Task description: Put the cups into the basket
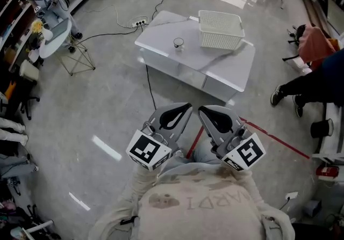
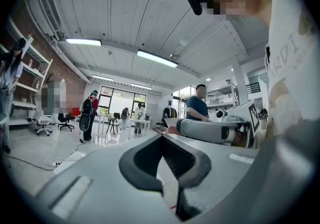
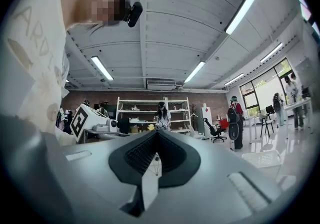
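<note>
- While I hold both tools close to my chest, the left gripper [image 1: 188, 106] has its jaws pressed together at the tips, with nothing between them.
- The right gripper [image 1: 201, 109] is closed the same way and holds nothing. It sits just beside the left one.
- 1 clear glass cup [image 1: 178, 43] stands upright on the white table [image 1: 231, 72], well apart from both grippers.
- The white mesh basket [image 1: 220, 29] sits on that table, near the cup's right side but not touching it.
- My shirt [image 1: 204, 206] carries pale letters, of which I can read "ARDI".
- A red tape line [image 1: 274, 139] crosses the grey floor, and a power strip [image 1: 140, 21] lies beyond the table.
</note>
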Demonstrator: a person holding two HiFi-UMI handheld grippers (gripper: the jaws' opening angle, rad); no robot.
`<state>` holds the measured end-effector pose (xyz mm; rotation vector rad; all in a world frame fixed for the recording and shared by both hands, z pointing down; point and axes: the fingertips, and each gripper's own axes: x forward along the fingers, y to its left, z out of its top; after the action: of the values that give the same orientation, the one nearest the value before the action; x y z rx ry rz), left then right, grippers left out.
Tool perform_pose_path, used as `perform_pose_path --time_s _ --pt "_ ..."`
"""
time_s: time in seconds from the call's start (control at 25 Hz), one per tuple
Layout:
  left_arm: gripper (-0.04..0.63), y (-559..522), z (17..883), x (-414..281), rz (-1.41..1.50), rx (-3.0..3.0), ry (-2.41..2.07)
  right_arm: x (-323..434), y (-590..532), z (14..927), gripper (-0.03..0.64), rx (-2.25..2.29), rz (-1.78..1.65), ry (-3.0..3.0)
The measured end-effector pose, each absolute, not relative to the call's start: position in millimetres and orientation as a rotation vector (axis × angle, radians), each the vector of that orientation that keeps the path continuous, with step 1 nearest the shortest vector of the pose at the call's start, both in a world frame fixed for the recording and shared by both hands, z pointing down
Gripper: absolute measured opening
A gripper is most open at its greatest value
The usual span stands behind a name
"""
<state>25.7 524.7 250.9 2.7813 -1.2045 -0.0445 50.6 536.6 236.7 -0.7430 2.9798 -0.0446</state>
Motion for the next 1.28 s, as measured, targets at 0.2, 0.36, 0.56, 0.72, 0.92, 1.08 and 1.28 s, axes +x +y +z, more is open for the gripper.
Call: perform_pose_path --time_s 0.2,0.36,0.56,0.72,0.92,1.08,1.28 --pt "0.000 502 251 22 -0.060 2.752 -1.207 53 513 240 0.026 -0.749 -0.057 2.977" --pt "0.000 468 250 20 -0.085 2.759 -1.232 56 476 240 0.026 -0.748 -0.020 2.982" --pt "0.000 411 239 18 -0.051 2.776 -1.305 54 417 234 0.026 -0.680 -0.002 2.992" --pt "0.000 355 233 39 -0.079 2.765 -1.351 72 359 229 0.026 -0.596 0.005 3.010" --pt "0.000 297 225 39 -0.092 2.760 -1.439 77 304 228 0.026 -0.529 0.023 3.017" --pt "0.000 265 226 31 -0.042 2.752 -1.498 76 273 233 0.026 -0.514 0.003 3.021" --pt "0.000 232 231 4 -0.016 2.716 -1.523 59 237 243 0.026 -0.517 -0.053 3.034"
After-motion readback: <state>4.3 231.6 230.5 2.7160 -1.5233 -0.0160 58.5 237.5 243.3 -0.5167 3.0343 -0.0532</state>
